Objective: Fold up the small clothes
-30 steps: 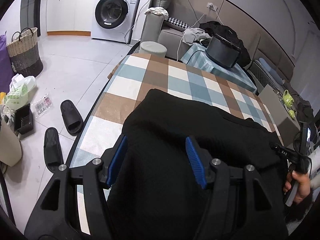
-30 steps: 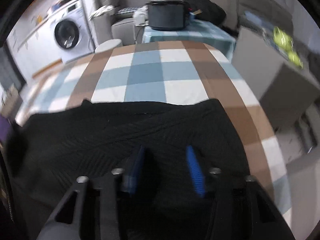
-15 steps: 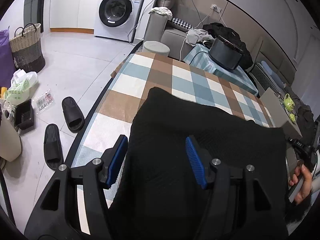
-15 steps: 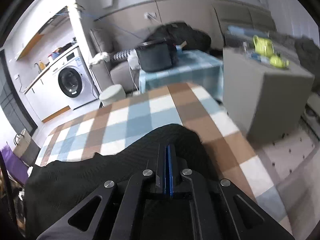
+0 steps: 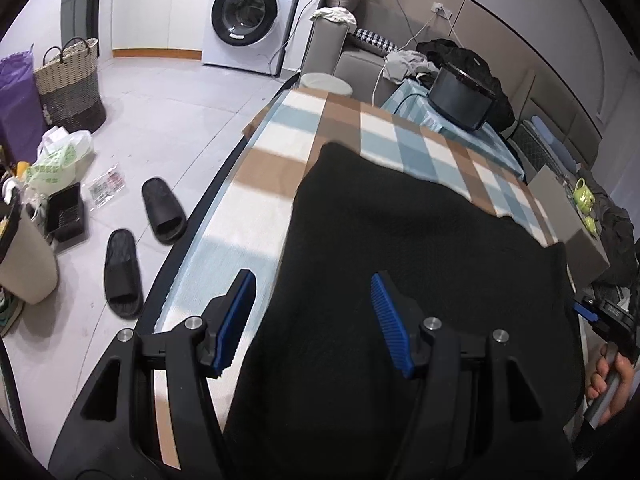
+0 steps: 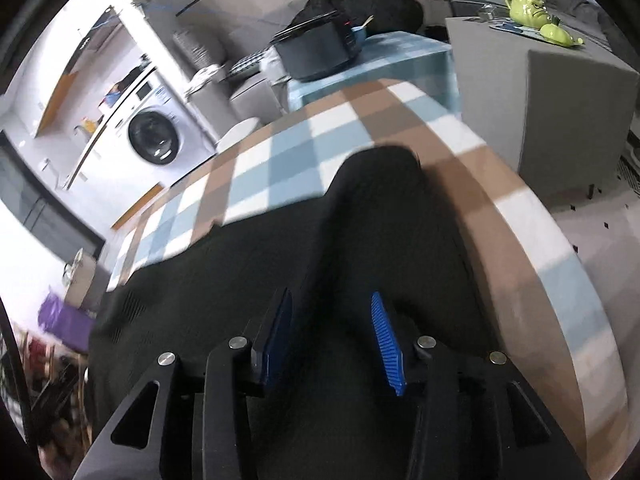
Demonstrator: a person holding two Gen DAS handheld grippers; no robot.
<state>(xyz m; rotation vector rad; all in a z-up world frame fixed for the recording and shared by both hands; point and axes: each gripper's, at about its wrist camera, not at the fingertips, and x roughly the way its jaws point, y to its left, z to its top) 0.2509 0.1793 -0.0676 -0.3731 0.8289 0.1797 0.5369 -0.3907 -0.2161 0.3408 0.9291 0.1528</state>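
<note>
Black knit garment (image 5: 400, 280) lies spread on the checked tablecloth (image 5: 320, 148) of a table, covering the near half and leaving the far half bare; in the right wrist view a narrower tongue of it (image 6: 376, 184) reaches toward the far edge. By its textured weave and the way it drapes flat, I judge it soft, light, limp and not slippery, with no risk of damage; it will sag between two holds and needs support at both ends. Left gripper (image 5: 312, 320) hangs over the garment's left border, jaws standing moderately apart, one pad over bare cloth and the other over the knit, holding nothing. Right gripper (image 6: 332, 340) sits above the right-hand part of the garment; its jaws have just been opening and now stand partly apart, with knit below them but nothing pinched between the pads. Best holds, in my judgement, are the corners and hems along the left border and the far tongue, where a single layer can be pinched off the cloth. Table edge curves close along the right side (image 6: 560, 280) and falls away to the floor on the left (image 5: 192, 240), so a fold carried inward stays safe, whereas a drag outward could slide the piece off. Far half of the tablecloth offers open room.
</note>
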